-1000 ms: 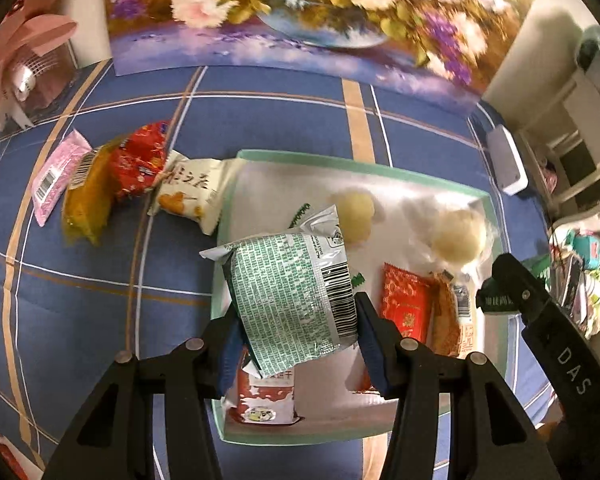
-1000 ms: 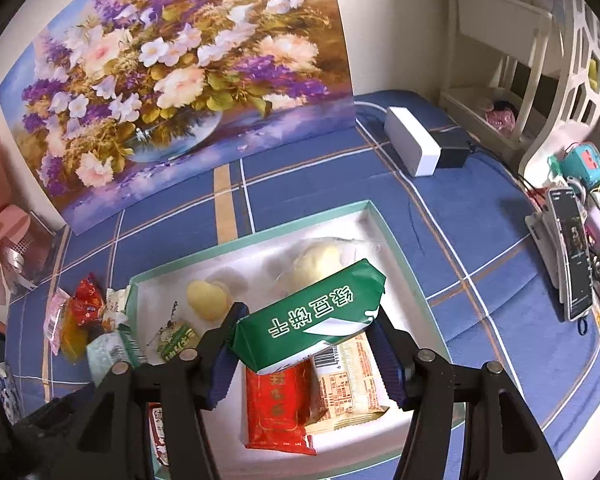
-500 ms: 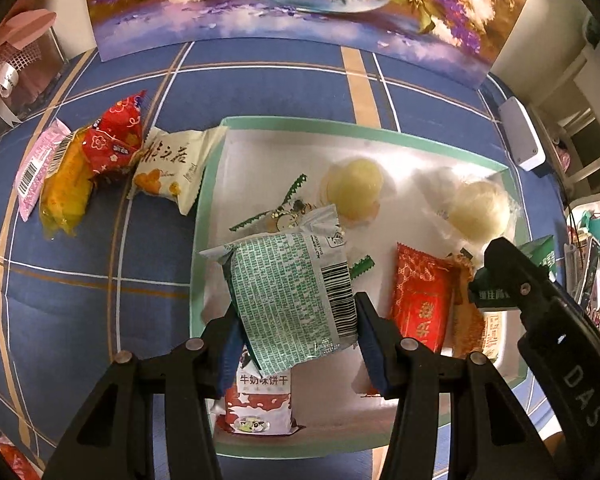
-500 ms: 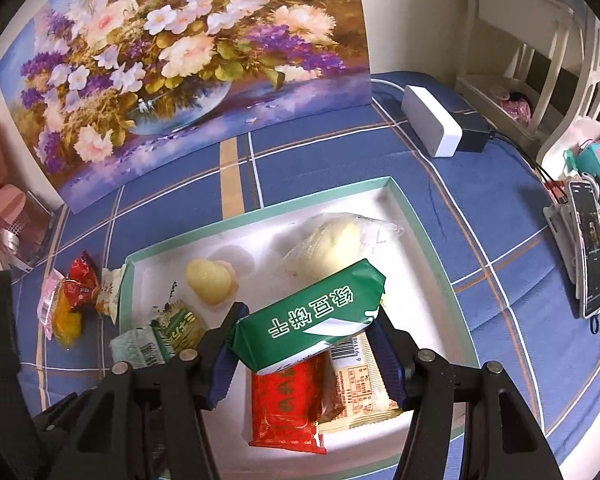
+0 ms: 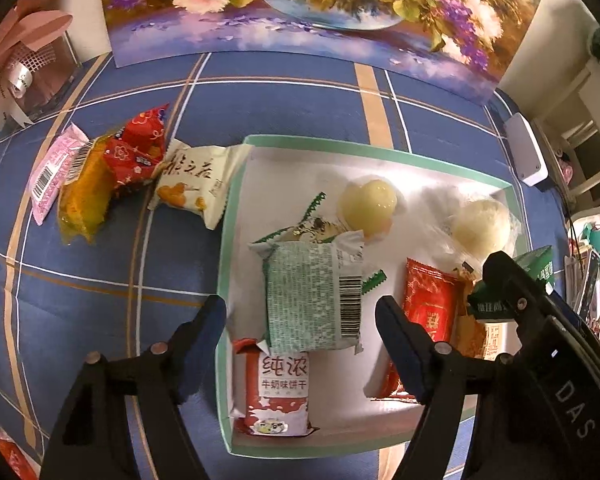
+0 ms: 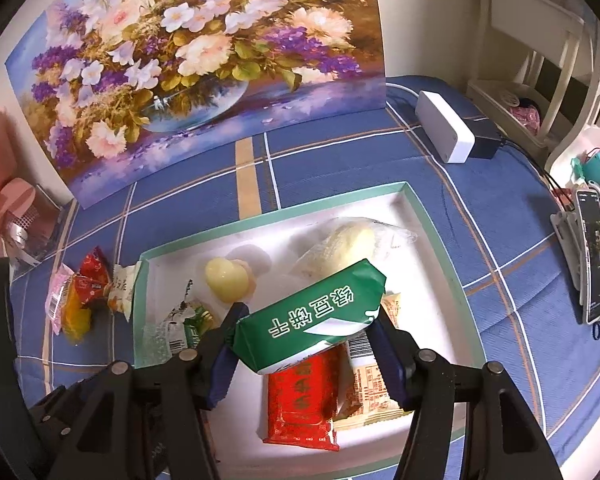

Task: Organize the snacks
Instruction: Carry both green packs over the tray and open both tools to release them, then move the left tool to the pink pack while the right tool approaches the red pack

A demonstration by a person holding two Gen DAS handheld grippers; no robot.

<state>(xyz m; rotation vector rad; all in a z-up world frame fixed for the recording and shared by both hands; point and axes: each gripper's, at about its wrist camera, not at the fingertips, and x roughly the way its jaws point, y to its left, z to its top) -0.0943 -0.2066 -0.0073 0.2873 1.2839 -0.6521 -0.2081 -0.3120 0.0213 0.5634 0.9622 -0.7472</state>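
Left gripper (image 5: 300,312): jaws spread wide, holding nothing; fingers apart on either side of the pale green packet.
Pale green packet (image 5: 314,296): lies barcode side up in the tray, free of both fingers, overlapping the top of a red-and-white biscuit packet (image 5: 278,392).
Right gripper (image 6: 306,336): jaws clamped on a dark green packet (image 6: 312,316), held tilted above the tray.
Tray (image 5: 236,184): white inside, green rim, on the blue checked cloth (image 5: 100,280).
Tray contents: two pale round buns (image 5: 366,204) (image 5: 480,224), a red packet (image 6: 304,396), a beige packet (image 6: 370,388) just beside it.
Outside tray, left: a white packet (image 5: 192,180) touching the rim; red (image 5: 134,148), orange (image 5: 84,196) and pink (image 5: 54,172) packets piled beyond it.
Backdrop: flower painting (image 6: 204,52).
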